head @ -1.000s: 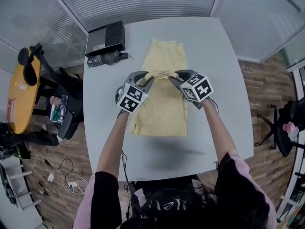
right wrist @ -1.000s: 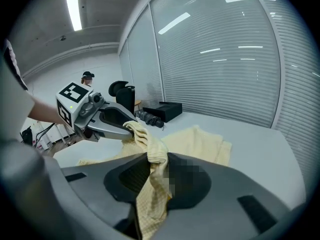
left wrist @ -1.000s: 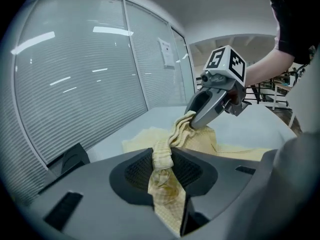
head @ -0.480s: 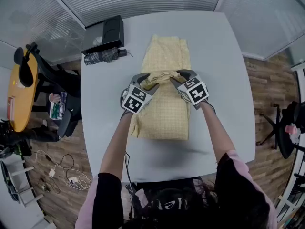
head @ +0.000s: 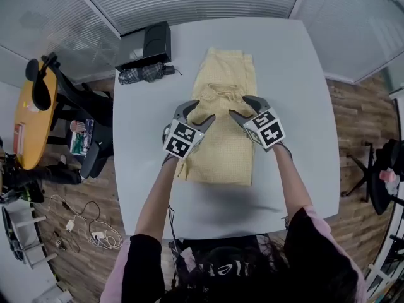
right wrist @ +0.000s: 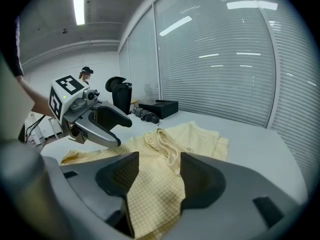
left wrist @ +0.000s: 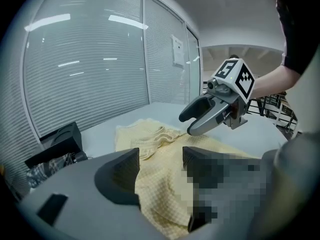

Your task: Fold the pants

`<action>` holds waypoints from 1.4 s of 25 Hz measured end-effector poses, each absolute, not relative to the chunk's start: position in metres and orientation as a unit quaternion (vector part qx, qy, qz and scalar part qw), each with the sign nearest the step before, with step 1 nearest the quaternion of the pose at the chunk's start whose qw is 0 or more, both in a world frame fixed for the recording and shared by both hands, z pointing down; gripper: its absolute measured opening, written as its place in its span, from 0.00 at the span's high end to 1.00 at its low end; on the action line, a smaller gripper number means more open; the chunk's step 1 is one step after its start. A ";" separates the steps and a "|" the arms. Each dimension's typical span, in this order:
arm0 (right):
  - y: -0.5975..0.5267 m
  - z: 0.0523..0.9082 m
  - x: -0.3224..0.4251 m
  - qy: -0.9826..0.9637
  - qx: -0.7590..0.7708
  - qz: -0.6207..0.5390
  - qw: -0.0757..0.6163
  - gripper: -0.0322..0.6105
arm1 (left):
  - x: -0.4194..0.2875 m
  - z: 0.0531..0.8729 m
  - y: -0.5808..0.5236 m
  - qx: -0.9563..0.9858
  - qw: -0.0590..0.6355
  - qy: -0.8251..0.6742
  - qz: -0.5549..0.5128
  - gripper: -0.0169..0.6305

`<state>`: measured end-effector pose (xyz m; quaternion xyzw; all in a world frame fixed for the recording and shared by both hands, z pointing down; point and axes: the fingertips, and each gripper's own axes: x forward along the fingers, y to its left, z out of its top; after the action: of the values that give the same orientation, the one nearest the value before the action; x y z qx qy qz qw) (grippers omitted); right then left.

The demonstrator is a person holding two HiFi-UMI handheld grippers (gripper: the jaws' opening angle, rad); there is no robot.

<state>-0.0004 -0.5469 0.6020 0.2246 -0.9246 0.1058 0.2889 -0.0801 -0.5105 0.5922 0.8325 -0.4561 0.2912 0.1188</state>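
The pale yellow pants lie lengthwise on the white table. Their waistband end with the drawstring is folded over onto the middle. My left gripper hovers over the left side of that folded end, my right gripper over its right side. Both sets of jaws are opening, with cloth lying loose beneath and between them and no pad pressing on it. In the left gripper view my left gripper stands apart over the pants. The right gripper view shows my right gripper wide over the pants.
A black box and a folded checked umbrella sit at the table's far left corner. Left of the table stand a dark chair and an orange round table. Cables lie on the wooden floor.
Both grippers sank toward the table with the waistband end, then their jaws spread and let the cloth go. The folded end now rests on the pants.
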 end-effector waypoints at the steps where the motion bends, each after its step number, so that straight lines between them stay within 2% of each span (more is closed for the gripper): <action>1: -0.544 0.597 -0.001 -0.926 0.225 0.105 0.283 0.55 | -0.078 0.589 -0.508 0.834 0.115 -0.454 0.292 0.54; 13: -0.485 0.532 0.005 -0.949 0.215 0.116 0.202 0.59 | -0.044 0.525 -0.451 0.857 0.083 -0.439 0.256 0.54; 21: -0.444 0.509 0.020 -0.955 0.213 0.127 0.161 0.68 | -0.032 0.499 -0.395 0.851 0.092 -0.456 0.243 0.54; 30: -0.398 0.497 0.048 -0.958 0.208 0.147 0.131 0.84 | -0.016 0.496 -0.340 0.838 0.123 -0.479 0.229 0.54; 35: -0.376 0.493 0.057 -0.958 0.200 0.165 0.122 0.88 | -0.017 0.494 -0.313 0.833 0.140 -0.489 0.218 0.54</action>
<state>0.0567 -0.3758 0.4926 0.2001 -0.9581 0.1648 0.1216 -0.0170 -0.3128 0.4939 0.8329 -0.4891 0.2178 0.1400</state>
